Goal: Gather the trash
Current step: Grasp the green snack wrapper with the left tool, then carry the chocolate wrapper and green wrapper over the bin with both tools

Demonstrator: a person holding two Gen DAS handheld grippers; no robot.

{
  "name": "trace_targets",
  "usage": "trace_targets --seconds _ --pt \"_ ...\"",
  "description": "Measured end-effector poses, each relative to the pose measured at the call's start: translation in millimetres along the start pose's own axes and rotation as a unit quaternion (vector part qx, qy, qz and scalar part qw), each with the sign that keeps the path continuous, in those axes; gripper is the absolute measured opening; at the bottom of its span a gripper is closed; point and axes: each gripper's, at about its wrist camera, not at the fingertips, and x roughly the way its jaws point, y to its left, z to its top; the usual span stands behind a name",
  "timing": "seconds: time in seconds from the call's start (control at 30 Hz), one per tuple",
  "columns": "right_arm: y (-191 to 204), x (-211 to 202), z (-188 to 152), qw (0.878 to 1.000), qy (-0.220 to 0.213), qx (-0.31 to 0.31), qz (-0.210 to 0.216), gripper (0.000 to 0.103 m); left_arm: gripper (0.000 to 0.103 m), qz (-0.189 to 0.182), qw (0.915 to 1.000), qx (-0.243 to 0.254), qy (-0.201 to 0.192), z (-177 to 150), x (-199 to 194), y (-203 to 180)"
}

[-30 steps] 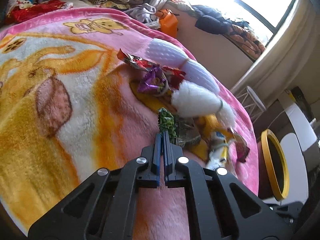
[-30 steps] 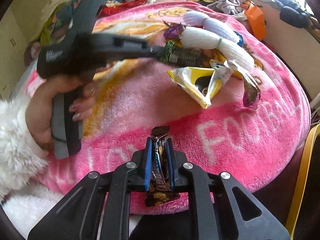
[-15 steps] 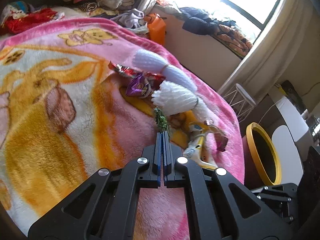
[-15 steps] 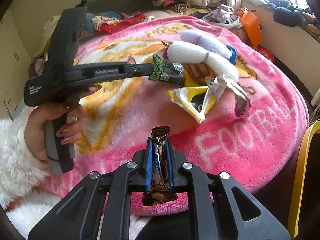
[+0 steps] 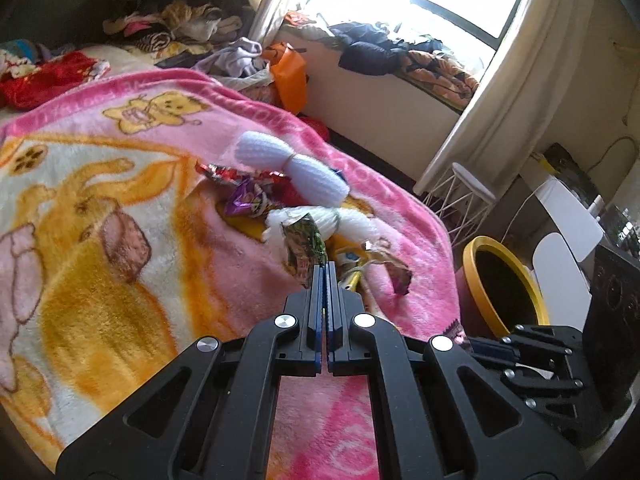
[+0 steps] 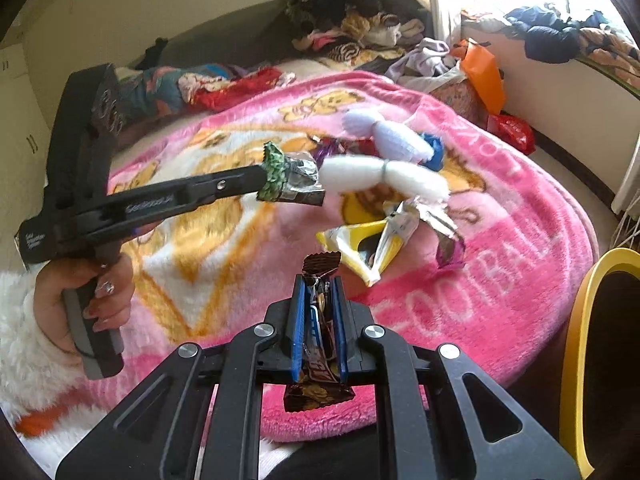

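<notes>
Wrappers (image 5: pixel 256 200) on pink blanket (image 5: pixel 120 280); yellow-rimmed bin (image 5: pixel 500 280) nr bed

Sunlit window (image 5: pixel 460 4), pale curtain (image 5: pixel 516 92)

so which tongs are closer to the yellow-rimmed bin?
Right. The right tongs, holding a brown wrapper, sit beside the yellow-rimmed bin; the left tongs hang farther off, over the blanket.
</notes>
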Motion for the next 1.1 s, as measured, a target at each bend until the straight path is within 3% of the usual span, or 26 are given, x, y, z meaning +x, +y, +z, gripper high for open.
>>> trace_targets --seconds 0.47,1.1 --pt "-22 -33 8 0.997 -0.062 0.033 -0.022 0.012 0.0 -0.051 0.9981 0.018 -0.029 13 -27 -40" --pt "-67 -80 8 0.983 -0.146 0.09 -0.062 0.012 0.0 -0.082 0.9935 0.068 -0.039 16 -25 -90"
